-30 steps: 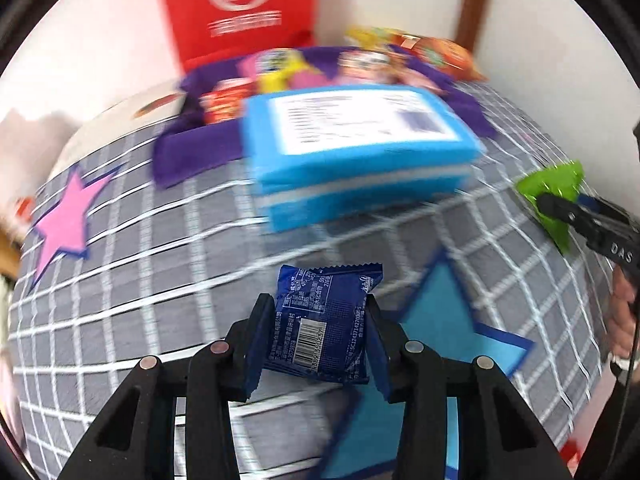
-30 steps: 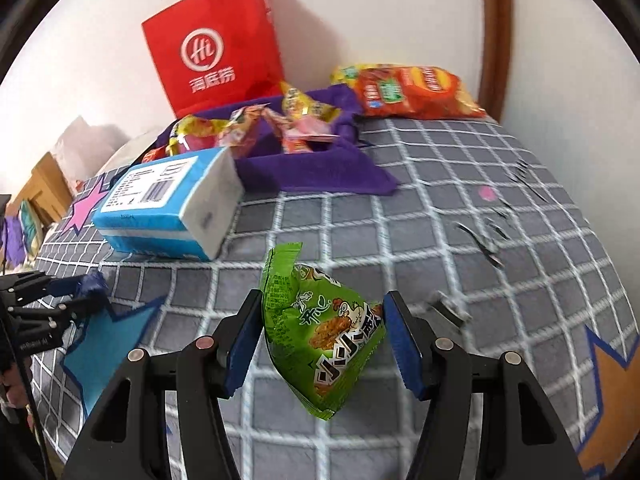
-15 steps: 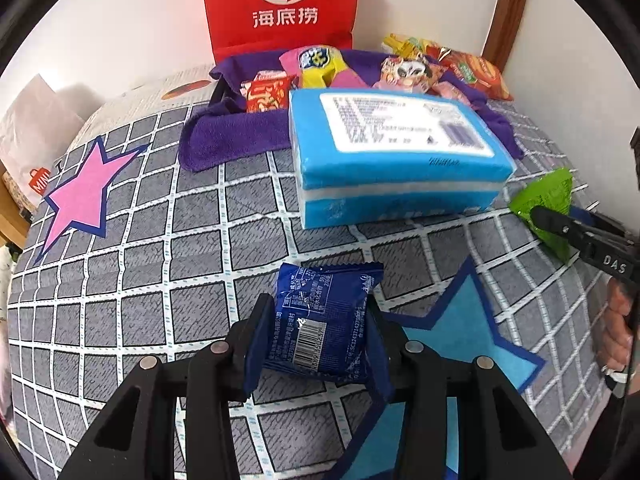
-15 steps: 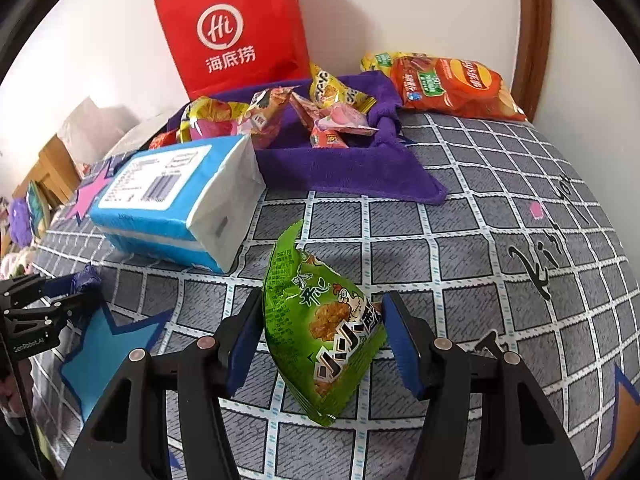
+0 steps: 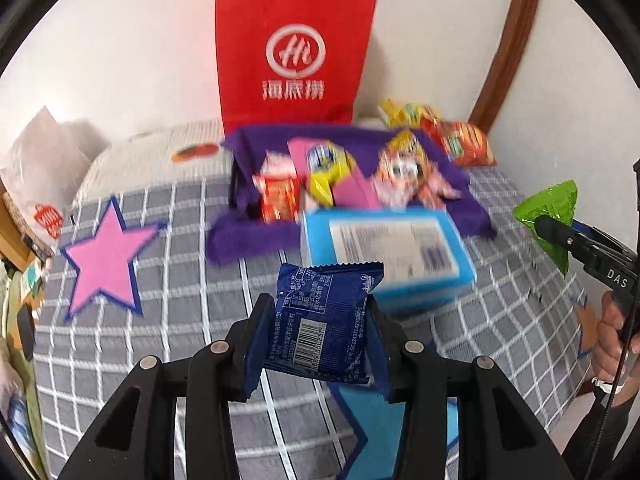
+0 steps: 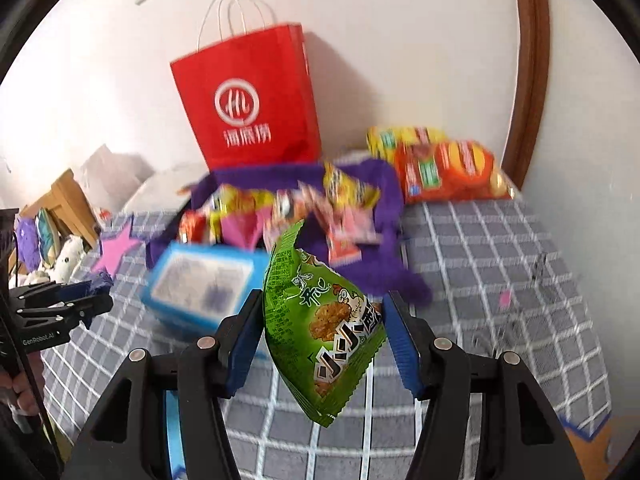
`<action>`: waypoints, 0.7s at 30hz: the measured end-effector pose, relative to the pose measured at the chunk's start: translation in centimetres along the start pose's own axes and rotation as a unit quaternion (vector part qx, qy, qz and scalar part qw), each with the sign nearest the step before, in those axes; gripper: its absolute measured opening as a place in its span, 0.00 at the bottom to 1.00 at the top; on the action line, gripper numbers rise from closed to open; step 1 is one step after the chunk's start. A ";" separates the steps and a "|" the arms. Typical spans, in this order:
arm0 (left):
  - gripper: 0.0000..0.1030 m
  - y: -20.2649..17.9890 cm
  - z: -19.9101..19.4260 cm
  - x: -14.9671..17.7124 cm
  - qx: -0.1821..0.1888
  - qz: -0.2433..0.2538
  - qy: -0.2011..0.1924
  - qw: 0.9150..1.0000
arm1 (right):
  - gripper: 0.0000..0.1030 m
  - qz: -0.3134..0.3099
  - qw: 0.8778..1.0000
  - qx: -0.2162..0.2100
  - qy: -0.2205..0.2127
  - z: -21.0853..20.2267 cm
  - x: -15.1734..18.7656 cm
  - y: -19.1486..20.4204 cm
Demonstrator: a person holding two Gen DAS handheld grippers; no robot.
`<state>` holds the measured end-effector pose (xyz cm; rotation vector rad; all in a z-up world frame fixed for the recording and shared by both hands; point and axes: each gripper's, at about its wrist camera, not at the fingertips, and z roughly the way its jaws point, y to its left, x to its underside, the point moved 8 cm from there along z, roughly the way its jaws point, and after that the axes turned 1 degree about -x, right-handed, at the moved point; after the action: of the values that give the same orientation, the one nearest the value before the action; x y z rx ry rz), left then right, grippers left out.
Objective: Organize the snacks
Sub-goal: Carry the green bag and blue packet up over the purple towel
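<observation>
Both tools raised; snacks still gripped

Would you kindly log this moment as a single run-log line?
left gripper: shut on blue packet | right gripper: shut on green snack bag | both lifted above checked cloth | purple tray ahead

Left wrist view, low over the grid blanket (image 5: 168, 304), facing the red bag (image 5: 294, 54), right wrist view likewise from further right, both sharing bag (image 6: 250, 100), blue box (image 6: 202, 286), purple tray (image 6: 384, 196), each glimpsing the other gripper at frame edge.
</observation>
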<state>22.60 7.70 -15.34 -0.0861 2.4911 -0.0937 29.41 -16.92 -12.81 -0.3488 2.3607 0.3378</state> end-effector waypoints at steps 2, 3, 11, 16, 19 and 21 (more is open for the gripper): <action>0.40 0.5 -0.2 -2.1 0.000 -0.002 -0.011 1.000 | 0.57 0.004 1.000 0.000 -0.008 -0.2 -2.1 0.1; 0.40 0.8 -0.2 -3.0 -0.001 -0.005 -0.015 1.000 | 0.57 0.005 1.000 -0.004 -0.010 -0.2 -3.3 0.3; 0.40 2.2 0.9 -10.9 0.011 -0.013 -0.041 0.999 | 0.57 0.028 0.999 -0.012 -0.013 2.1 -9.5 1.5; 0.40 2.3 2.7 -14.0 0.034 -0.010 -0.041 0.999 | 0.57 0.033 0.999 -0.014 -0.016 3.8 -11.1 2.6; 0.40 1.9 3.5 -15.0 0.055 -0.006 -0.041 0.998 | 0.57 0.036 0.999 -0.013 -0.016 4.7 -11.7 3.1; 0.40 1.7 3.9 -15.4 0.061 -0.003 -0.044 0.997 | 0.57 0.036 0.999 -0.011 -0.015 5.2 -11.9 3.2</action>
<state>37.16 10.55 -9.38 -0.0468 2.3921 -0.2388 39.99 -10.32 -7.83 -0.2673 2.3467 0.4020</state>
